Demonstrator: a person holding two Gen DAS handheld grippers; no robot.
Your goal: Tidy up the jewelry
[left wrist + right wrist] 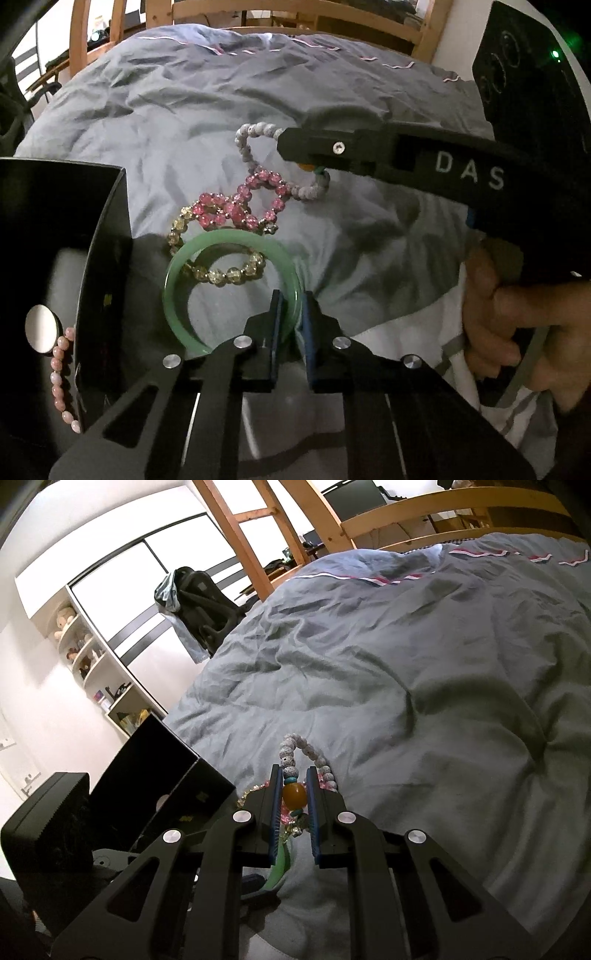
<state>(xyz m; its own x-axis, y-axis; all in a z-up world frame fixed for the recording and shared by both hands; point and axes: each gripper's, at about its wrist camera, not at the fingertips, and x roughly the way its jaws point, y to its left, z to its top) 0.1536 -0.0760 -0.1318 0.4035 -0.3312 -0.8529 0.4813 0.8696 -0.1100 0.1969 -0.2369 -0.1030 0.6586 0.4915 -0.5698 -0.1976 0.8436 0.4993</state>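
On the grey duvet lie a green jade bangle [177, 288], a yellow crackle-bead bracelet [221, 273] partly under it, a pink bead bracelet [240, 203] and a grey-white bead bracelet [245, 147]. My left gripper [293, 299] is shut on the bangle's right side. My right gripper [293, 775] is shut on the grey-white bracelet [295, 746] at its amber bead [293, 797]; it shows in the left wrist view [295, 147] as the black arm from the right. A black jewelry box [74, 258] stands open at left with a pale pink bead bracelet [59, 373] in it.
The black box [155, 775] also shows left of the right gripper, with another black case [48, 834] beside it. A wooden bed frame [369, 520] runs along the far edge. A wardrobe, shelves and a chair with clothes [195, 602] stand beyond the bed's left edge.
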